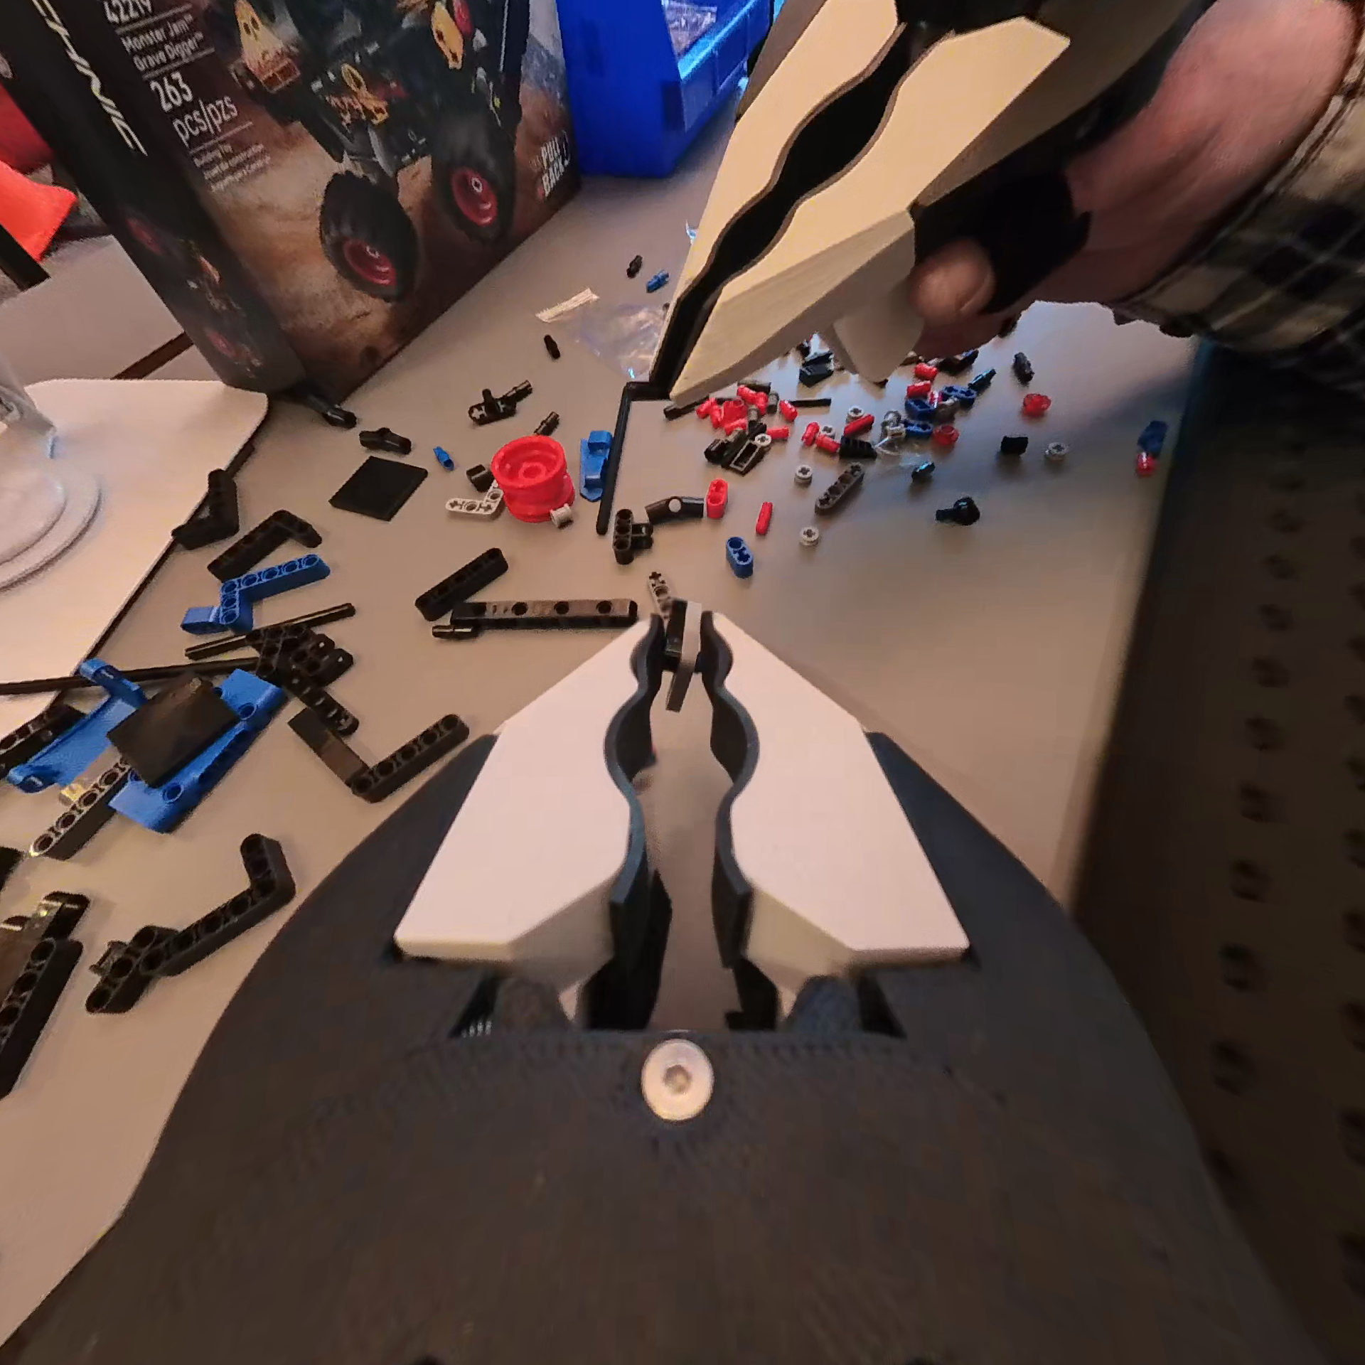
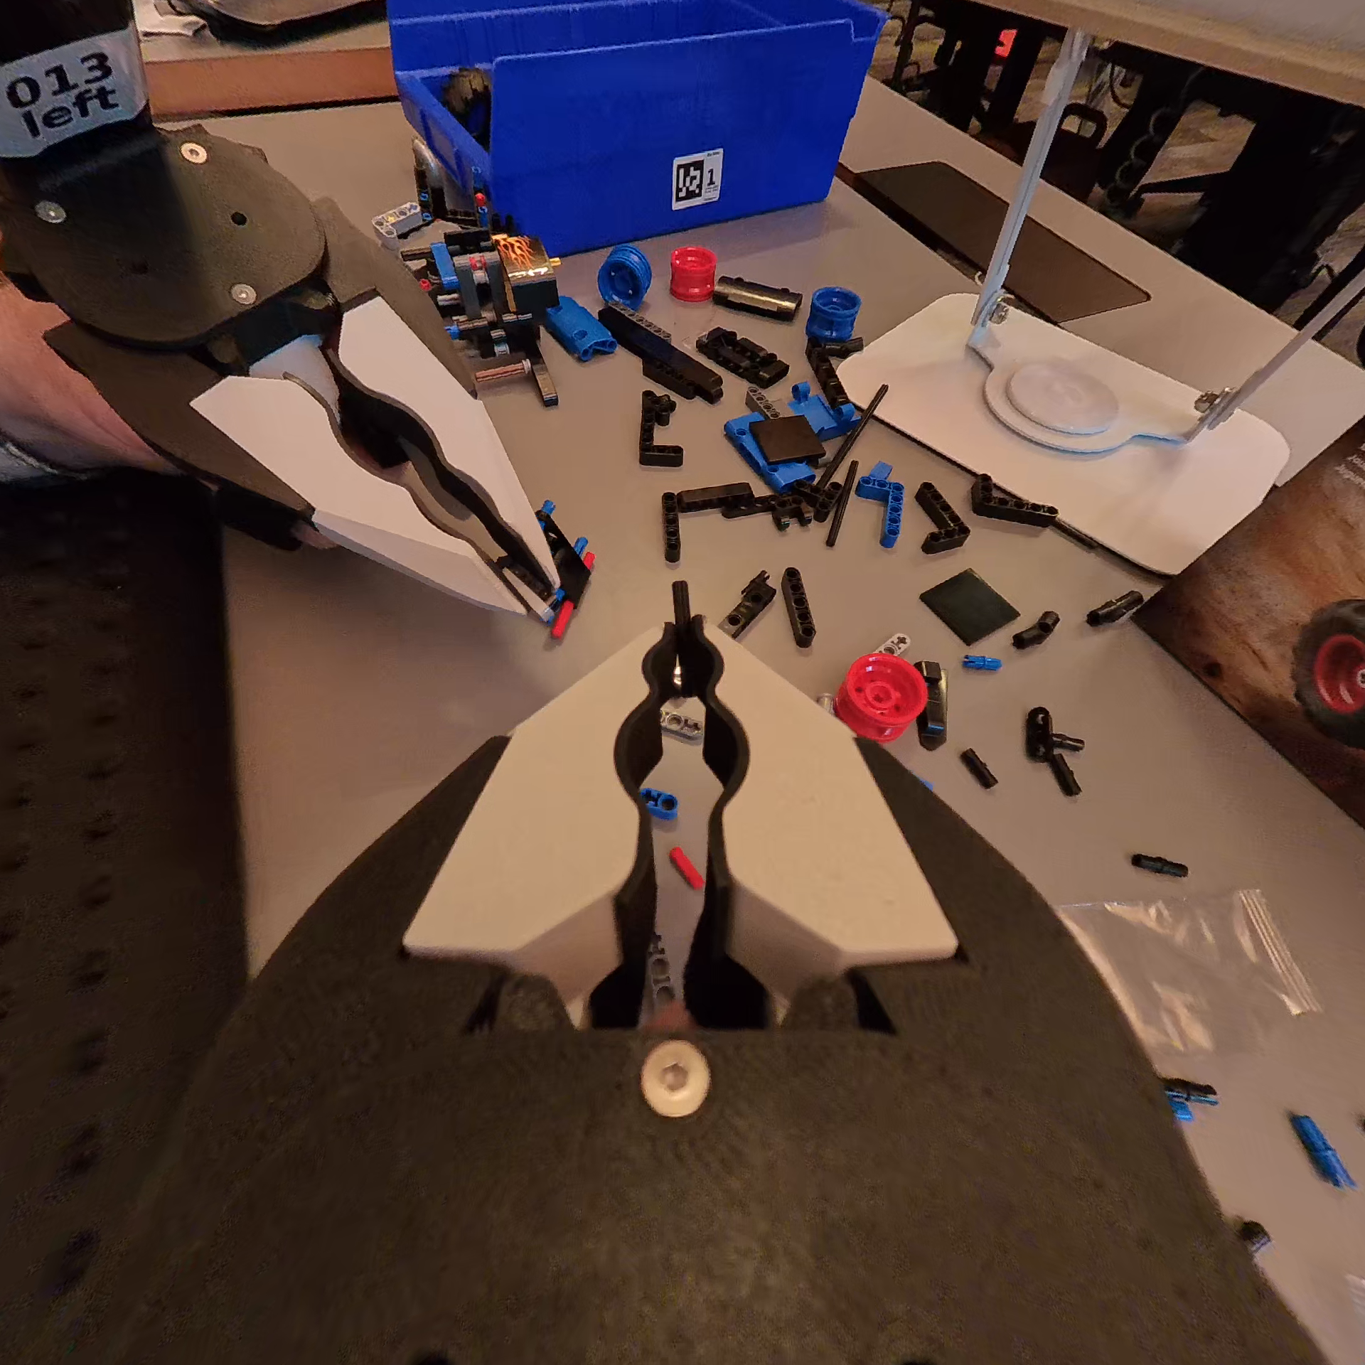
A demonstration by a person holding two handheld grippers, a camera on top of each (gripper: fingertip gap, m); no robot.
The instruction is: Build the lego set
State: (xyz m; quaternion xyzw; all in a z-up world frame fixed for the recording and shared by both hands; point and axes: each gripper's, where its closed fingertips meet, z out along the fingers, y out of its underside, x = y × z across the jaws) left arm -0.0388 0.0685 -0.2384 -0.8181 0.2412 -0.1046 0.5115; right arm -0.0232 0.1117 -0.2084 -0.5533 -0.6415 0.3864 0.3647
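My left gripper is shut on a small black lego assembly just above the grey table. In the right wrist view the left gripper sits at the upper left, and the assembly shows blue and red pins. My right gripper is shut on a thin black axle that sticks out past the tips. In the left wrist view the right gripper comes down from the upper right, held by a hand, with the axle hanging from it. The two grippers are apart.
Loose black, blue and red lego parts cover the table, with a red wheel hub and a pile of small pins. A partly built model stands before a blue bin. The set's box, a white stand base and a plastic bag lie around. Tip to tip, the grippers are about 6 cm apart. The red wheel hub lies around 9 cm away from my right fingertips. My right wrist view looks at it from another angle.
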